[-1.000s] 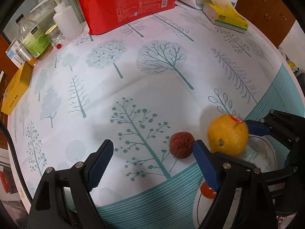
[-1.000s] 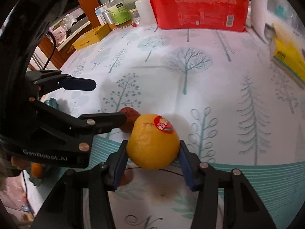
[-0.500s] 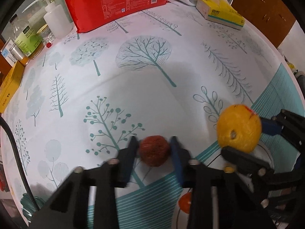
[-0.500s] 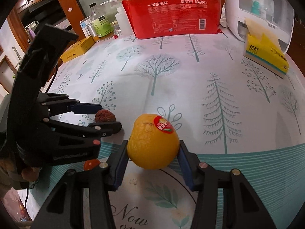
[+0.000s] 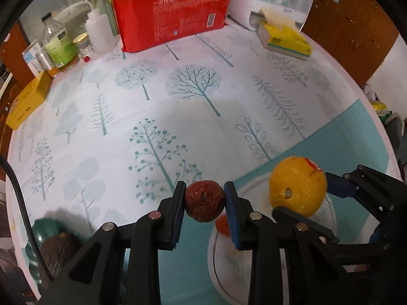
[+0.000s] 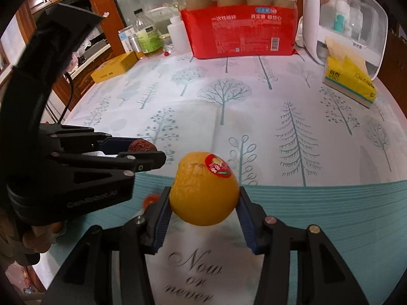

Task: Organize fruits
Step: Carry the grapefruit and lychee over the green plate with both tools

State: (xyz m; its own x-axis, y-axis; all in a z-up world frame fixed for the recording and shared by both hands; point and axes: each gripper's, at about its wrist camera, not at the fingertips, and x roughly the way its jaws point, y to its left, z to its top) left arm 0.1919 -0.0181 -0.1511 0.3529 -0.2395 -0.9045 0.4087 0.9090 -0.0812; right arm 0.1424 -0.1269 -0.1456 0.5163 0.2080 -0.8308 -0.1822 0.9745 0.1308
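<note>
On the left of the tree-print cloth [image 5: 178,96], a small wrinkled red fruit, probably a dried date [image 5: 204,204], is held clear of the table by the left gripper [image 5: 204,203], whose jaws are drawn narrow and pressed on its two sides. The date is judged light, dry and fairly firm, with a creased skin that gives the pads purchase; being small, it is best taken across its middle, as it is now, since a hold near an end could let it pop out. Below it, a small orange-red fruit [image 5: 221,225] can be seen lying on a white plate [image 5: 330,218], partly hidden behind the jaw. To the right, an orange [image 6: 204,189] with a red sticker on top is clamped by the right gripper [image 6: 204,211], its jaws set moderately wide and closed on the fruit's widest part, above the plate with script lettering [image 6: 195,279]. The orange is judged heavier, round and slightly yielding, with a waxy rind that may slip; a hold at the equator is safest, and hard squeezing could bruise it. Whether the plate is the fruits' destination cannot be told
</note>
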